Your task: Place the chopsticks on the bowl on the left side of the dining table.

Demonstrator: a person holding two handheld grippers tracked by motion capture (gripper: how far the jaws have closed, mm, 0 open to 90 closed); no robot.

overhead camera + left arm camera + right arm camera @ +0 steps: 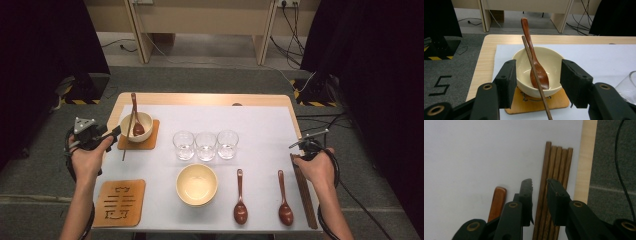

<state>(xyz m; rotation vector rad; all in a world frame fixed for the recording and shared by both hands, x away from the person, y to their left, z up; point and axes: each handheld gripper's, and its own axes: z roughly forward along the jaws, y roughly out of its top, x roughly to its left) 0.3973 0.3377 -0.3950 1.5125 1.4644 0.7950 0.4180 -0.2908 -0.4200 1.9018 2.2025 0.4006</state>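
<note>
Grey carpet and pale wooden furniture legs lie behind a wooden table [200, 98] covered by a white sheet [260, 125].

Near the table's far left corner, a cream bowl [136, 126] sits on a square wooden coaster [150, 142]. A brown spoon [534, 62] leans inside that bowl, its handle rising past the far rim, and a single chopstick [536, 80] lies slanted across the bowl, its near end running out over the near rim.

The left gripper [107, 135] hovers at the left edge just beside this bowl. In the left gripper view its jaws stand wide apart on either side of the bowl, pressing on nothing.

Along the right edge lies a bundle of brown chopsticks [555, 167], side by side on the sheet. The right gripper [539, 192] is over them, jaws parted narrowly astride the leftmost sticks; whether the pads press on any stick I cannot tell.

Three clear glasses [205, 145] stand in a row at the middle of the table. Nearer the front edge are a second cream bowl [197, 184], two more brown spoons [240, 197], and a second coaster [120, 202] at the near left corner.
</note>
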